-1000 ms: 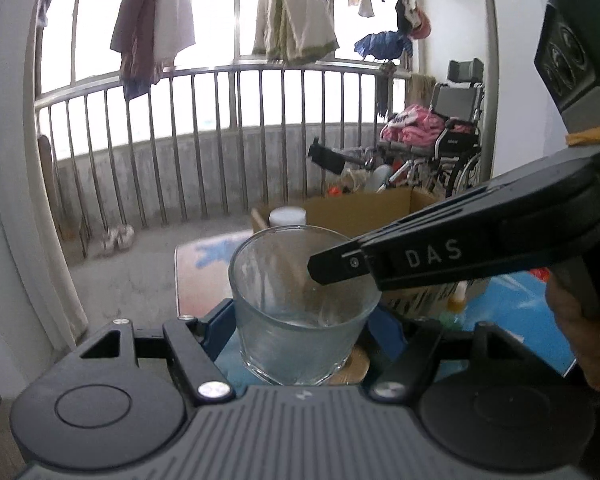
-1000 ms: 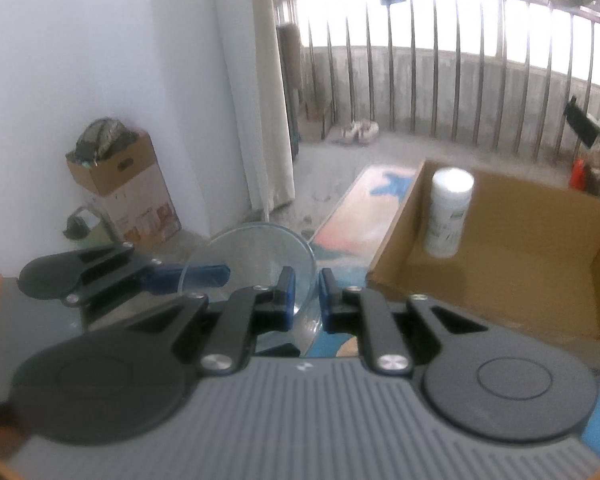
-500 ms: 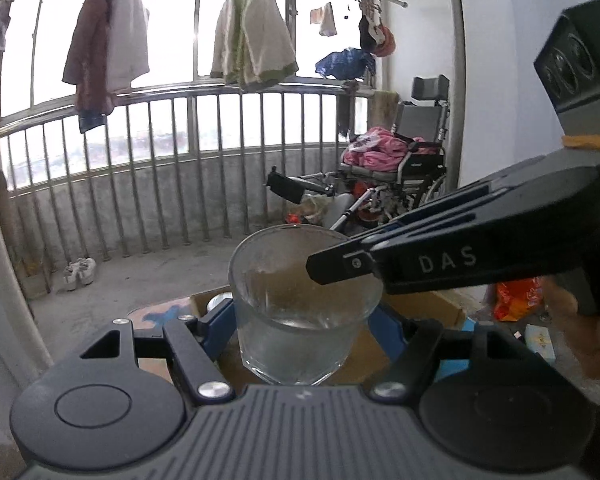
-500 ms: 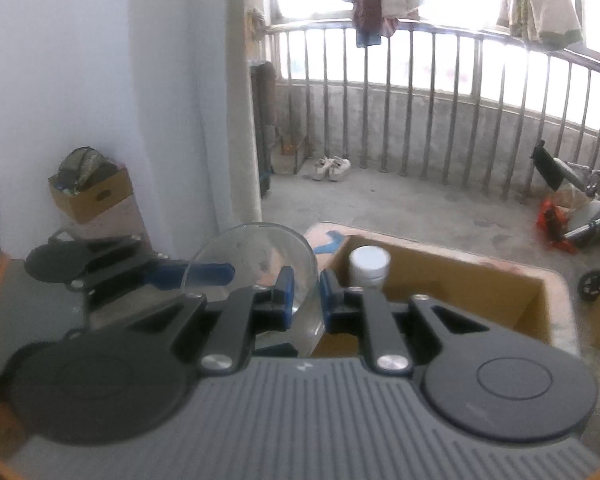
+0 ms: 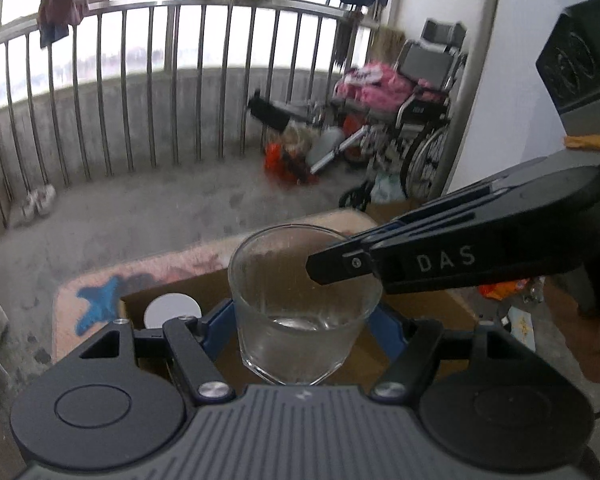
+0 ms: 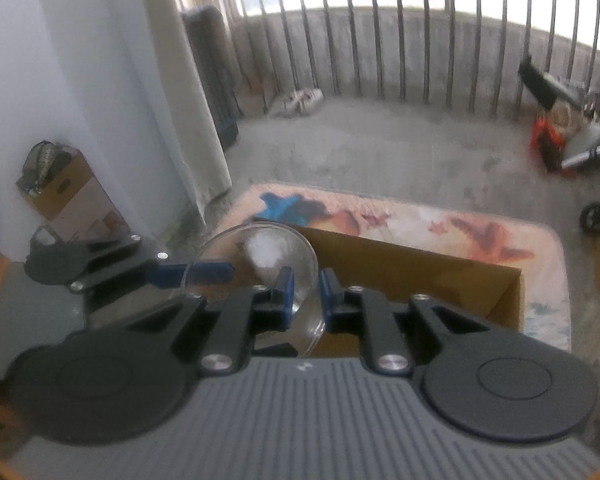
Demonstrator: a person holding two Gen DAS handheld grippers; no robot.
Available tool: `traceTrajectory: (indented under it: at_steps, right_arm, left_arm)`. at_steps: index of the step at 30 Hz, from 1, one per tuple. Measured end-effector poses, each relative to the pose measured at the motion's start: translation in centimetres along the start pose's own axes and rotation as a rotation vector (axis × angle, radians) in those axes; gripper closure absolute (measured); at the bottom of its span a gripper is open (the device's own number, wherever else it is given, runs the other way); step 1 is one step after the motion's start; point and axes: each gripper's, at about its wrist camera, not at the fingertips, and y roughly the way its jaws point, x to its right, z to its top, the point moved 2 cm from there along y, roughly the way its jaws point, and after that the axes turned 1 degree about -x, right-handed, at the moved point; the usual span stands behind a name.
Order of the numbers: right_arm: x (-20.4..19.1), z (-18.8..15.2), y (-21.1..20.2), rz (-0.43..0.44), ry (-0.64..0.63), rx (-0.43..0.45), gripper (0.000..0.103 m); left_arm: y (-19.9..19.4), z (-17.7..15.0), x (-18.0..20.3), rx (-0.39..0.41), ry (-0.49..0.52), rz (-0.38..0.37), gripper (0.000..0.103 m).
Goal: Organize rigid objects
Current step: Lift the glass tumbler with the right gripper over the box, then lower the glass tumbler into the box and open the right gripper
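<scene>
A clear glass tumbler hangs upright in the air, with my left gripper shut on its sides, a blue pad on each flank. My right gripper is shut on the wall of the glass at the rim; in the left wrist view its black tip reaches over the rim from the right. The left gripper's blue finger shows at the glass's far side. Under the glass lies an open cardboard box holding a white-lidded bottle.
The box sits on a patterned rug on a concrete balcony floor. A metal railing runs along the back, with a wheelchair at the right, shoes at the left, and a small carton by the wall.
Both grippers have travelled together with the glass and tipped downward. The box and the bottle now lie right beneath the glass. Neither grip has changed.
</scene>
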Motion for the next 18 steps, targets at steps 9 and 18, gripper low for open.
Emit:
traceTrajectory:
  at_steps: [9, 18]
  right_arm:
    - [4.9, -0.6, 9.5, 0.051, 0.109, -0.114, 0.090]
    - [7.9, -1.7, 15.3, 0.086, 0.182, -0.167, 0.090]
  left_arm:
    - [8.0, -0.1, -1.8, -0.136, -0.006, 0.031, 0.030]
    - [11.9, -0.3, -1.5, -0.216, 0.064, 0.086, 0.030]
